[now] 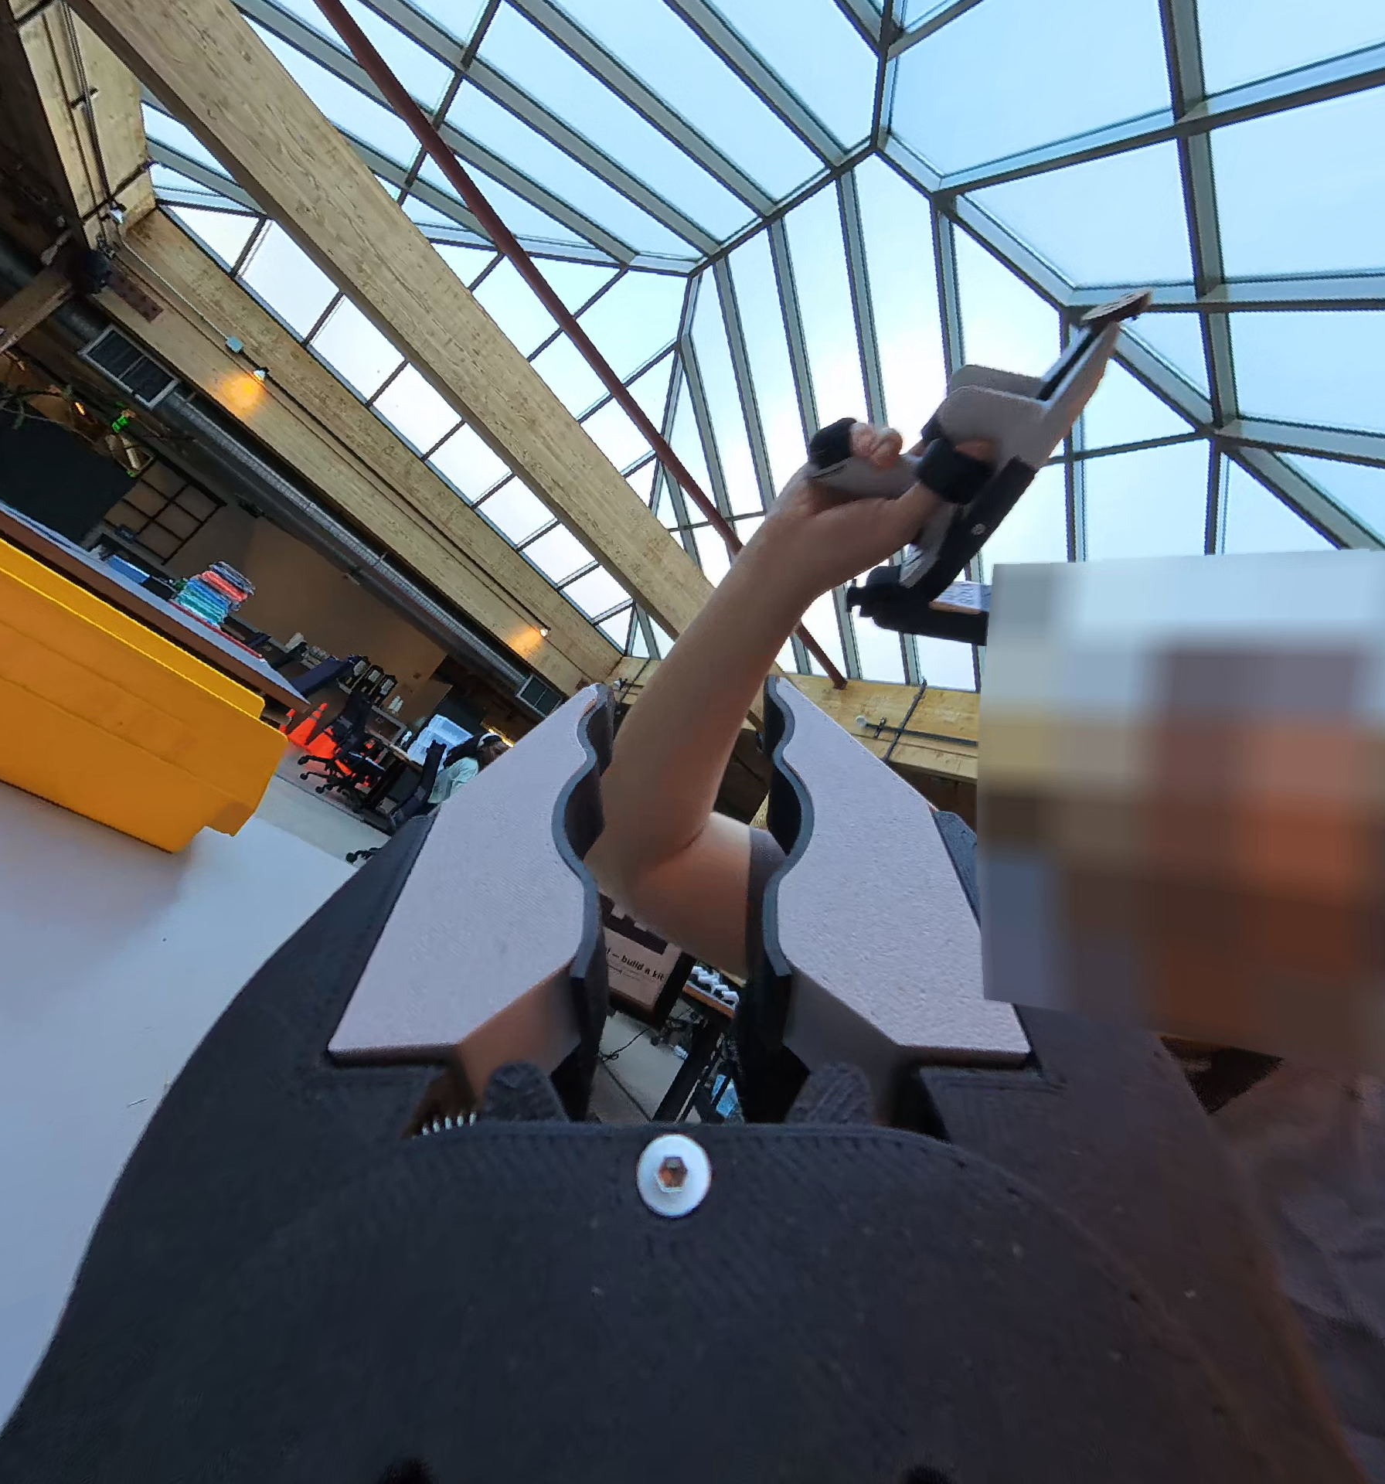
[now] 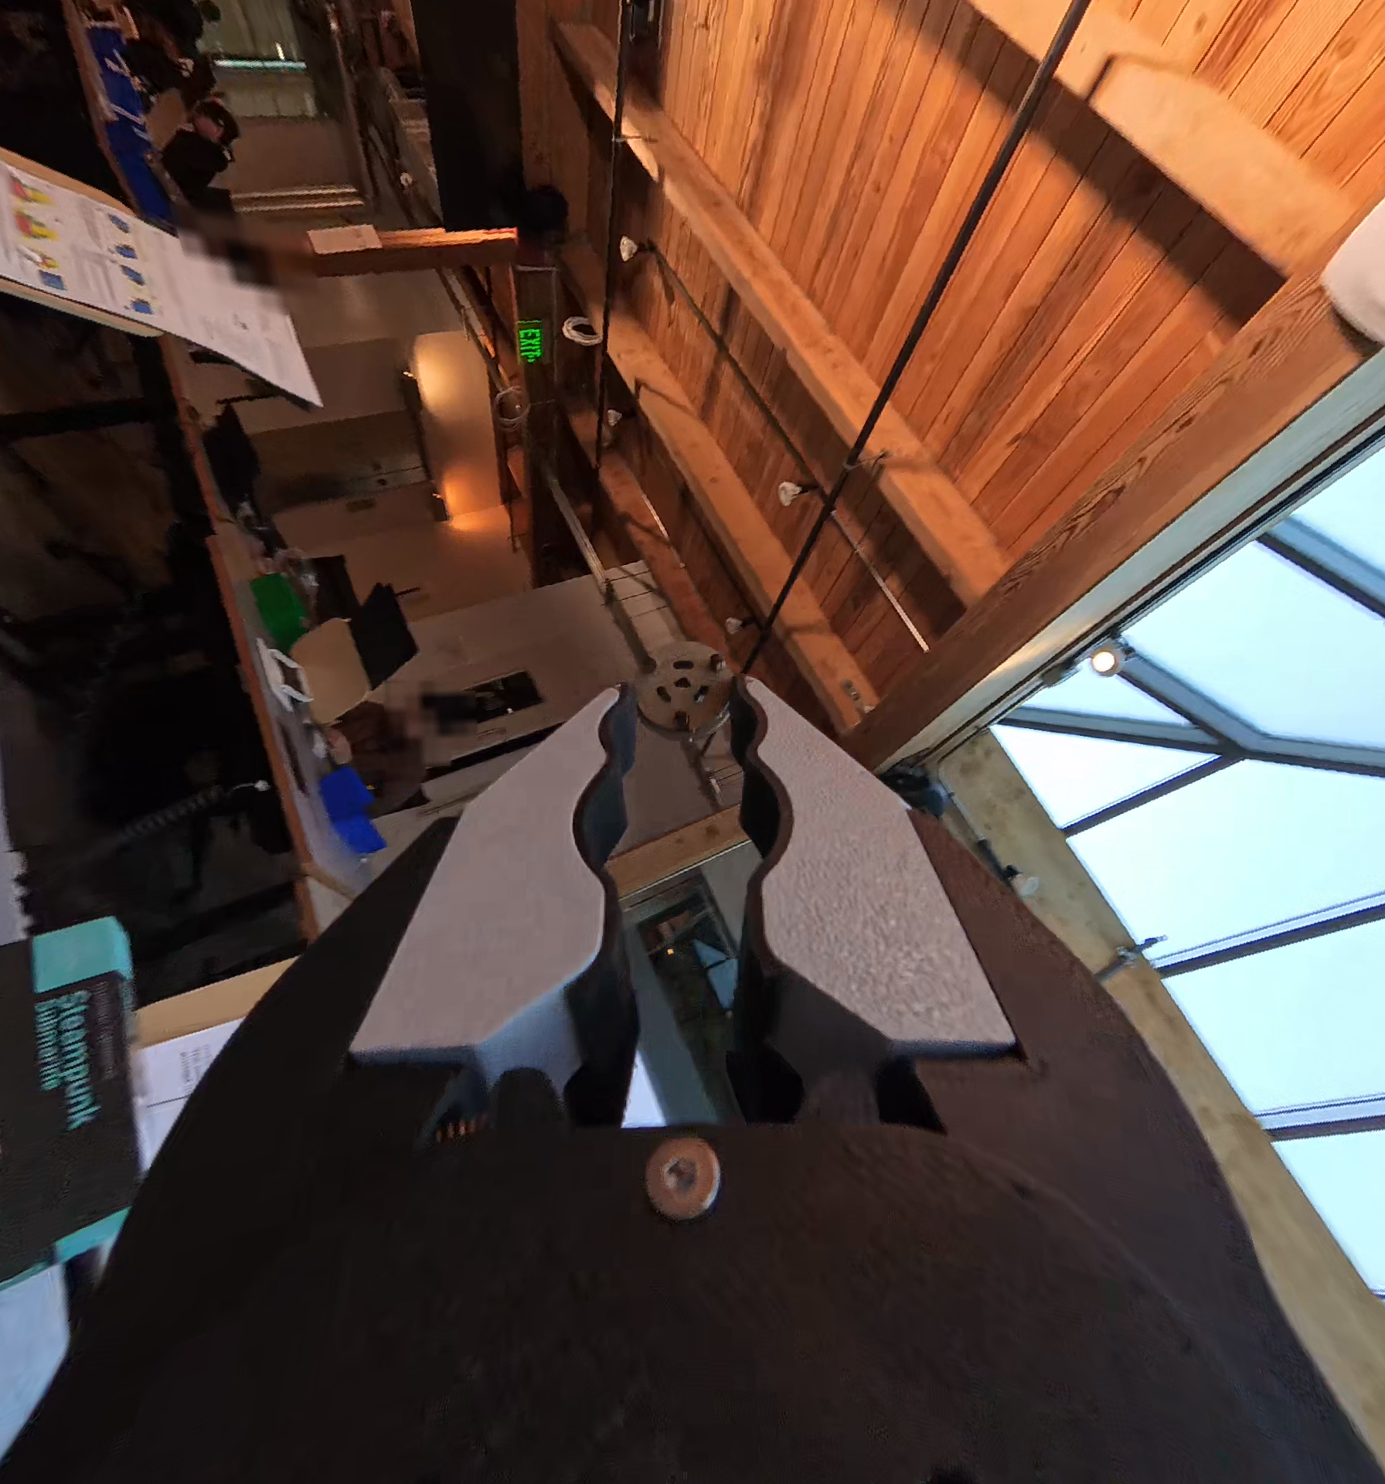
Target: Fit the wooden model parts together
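At the centre of the right wrist view, the right tongs (image 2: 681, 715) pinched a single round wooden disc (image 2: 683, 692) by its edges, right at the fingertips, held high against the plank ceiling. That disc carried a cluster of small holes or pegs; I could not tell which. It showed again at the upper right of the left wrist view, edge-on, raised on a bare arm (image 1: 689, 723) toward the glass roof (image 1: 994, 161). The left tongs (image 1: 689, 699) stood spread with nothing between them, aimed upward over a white table (image 1: 71, 964).

Counted: one wooden part in view, two sets of tongs, one yellow bin (image 1: 95, 707) at the left edge, one dark box (image 2: 39, 1124) at lower left of the right view. No mating part appeared in either view.

The grip looked marginal. A thin disc caught only at the tips could probably twist or slip free, and from that height a drop might send it rolling off the table. With both cameras tilted away from the work, alignment with any second part would likely be blind.
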The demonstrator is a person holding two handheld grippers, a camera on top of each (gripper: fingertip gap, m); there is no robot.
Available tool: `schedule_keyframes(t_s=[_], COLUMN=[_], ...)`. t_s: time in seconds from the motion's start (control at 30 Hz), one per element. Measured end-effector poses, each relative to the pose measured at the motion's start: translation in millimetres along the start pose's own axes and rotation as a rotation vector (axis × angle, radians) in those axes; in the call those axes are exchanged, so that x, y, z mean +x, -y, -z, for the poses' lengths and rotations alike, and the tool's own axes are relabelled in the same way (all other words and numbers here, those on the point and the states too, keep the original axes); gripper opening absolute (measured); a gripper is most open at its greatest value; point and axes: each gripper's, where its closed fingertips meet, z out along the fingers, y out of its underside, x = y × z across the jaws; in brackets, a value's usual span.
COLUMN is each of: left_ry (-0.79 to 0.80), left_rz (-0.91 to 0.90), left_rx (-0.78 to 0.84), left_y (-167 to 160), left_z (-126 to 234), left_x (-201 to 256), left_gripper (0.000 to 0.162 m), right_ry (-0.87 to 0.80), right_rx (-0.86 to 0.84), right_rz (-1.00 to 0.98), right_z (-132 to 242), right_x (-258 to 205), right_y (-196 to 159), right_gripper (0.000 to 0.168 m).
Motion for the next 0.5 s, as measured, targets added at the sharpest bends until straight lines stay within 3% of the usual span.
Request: schedule_keyframes(t_s=[0.33, 0.5], left_ry=[0.008, 0.009], left_rz=[-0.011, -0.029], left_rx=[-0.009, -0.007], left_y=[-0.6, 0.6], left_z=[-0.6, -0.9], left_x=[2.1, 5.1], left_gripper=[0.035, 0.035], right_ry=[-0.206, -0.251], right_rx=[0.035, 0.078], right_rz=[0.321, 0.411], right_z=[2.2, 1.9], right_x=[112.3, 145.9], right_y=[114.3, 156.4], right_gripper=[0.022, 0.022])
